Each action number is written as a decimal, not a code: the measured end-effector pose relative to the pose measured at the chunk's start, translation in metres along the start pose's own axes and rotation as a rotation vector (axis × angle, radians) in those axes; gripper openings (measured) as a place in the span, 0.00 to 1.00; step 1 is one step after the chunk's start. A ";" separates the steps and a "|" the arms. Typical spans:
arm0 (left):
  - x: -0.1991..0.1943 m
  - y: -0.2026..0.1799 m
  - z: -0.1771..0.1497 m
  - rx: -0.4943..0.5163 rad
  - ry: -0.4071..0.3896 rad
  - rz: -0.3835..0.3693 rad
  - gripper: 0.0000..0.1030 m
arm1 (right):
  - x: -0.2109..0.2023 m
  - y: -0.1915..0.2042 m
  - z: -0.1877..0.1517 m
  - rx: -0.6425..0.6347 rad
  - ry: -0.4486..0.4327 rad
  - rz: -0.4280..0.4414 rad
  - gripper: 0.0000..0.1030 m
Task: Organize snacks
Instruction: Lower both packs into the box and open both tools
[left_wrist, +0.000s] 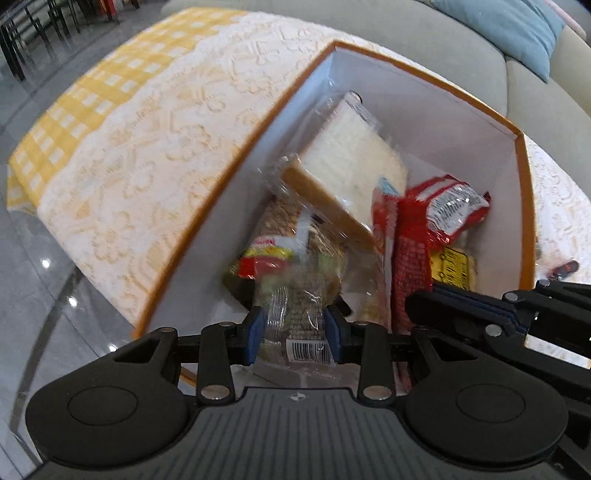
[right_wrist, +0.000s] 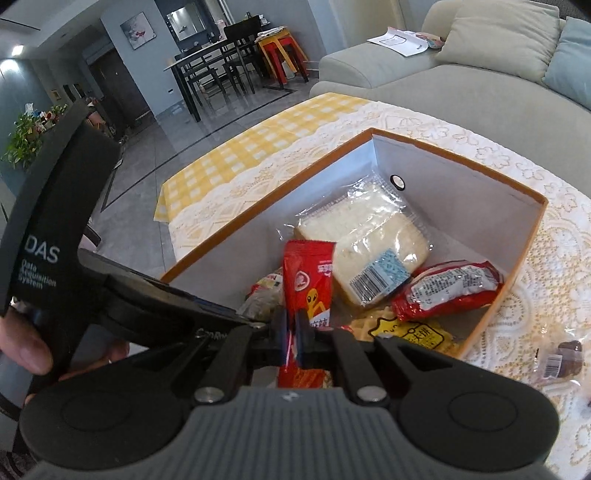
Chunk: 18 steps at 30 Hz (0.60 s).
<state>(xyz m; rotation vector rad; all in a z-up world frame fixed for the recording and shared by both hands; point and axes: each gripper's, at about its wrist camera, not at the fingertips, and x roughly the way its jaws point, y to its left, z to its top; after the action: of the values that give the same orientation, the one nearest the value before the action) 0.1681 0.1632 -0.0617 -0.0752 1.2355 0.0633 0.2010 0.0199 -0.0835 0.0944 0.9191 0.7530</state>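
An orange-rimmed white box stands on the lace tablecloth and holds several snacks: a wrapped white bread slice, a red packet and a yellow packet. My left gripper is shut on a clear-wrapped grain snack pack at the box's near end. My right gripper is shut on a tall red snack packet and holds it upright over the box's near edge. The right gripper also shows at the right in the left wrist view.
A wrapped brown snack lies on the tablecloth right of the box. A grey sofa with cushions runs behind the table. A tiled floor and a dining set lie to the left.
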 end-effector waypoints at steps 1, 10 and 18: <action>-0.002 0.001 0.001 0.004 -0.009 0.007 0.38 | 0.001 0.000 0.000 0.006 0.001 0.002 0.04; -0.018 0.007 0.009 -0.036 -0.058 0.043 0.39 | 0.007 0.000 -0.004 0.061 0.063 0.021 0.27; -0.041 0.005 0.003 -0.039 -0.121 0.106 0.40 | 0.001 0.002 -0.016 0.059 0.095 0.010 0.28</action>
<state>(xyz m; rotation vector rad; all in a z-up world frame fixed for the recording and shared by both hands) 0.1573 0.1686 -0.0217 -0.0391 1.1173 0.1811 0.1886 0.0183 -0.0929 0.1159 1.0318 0.7445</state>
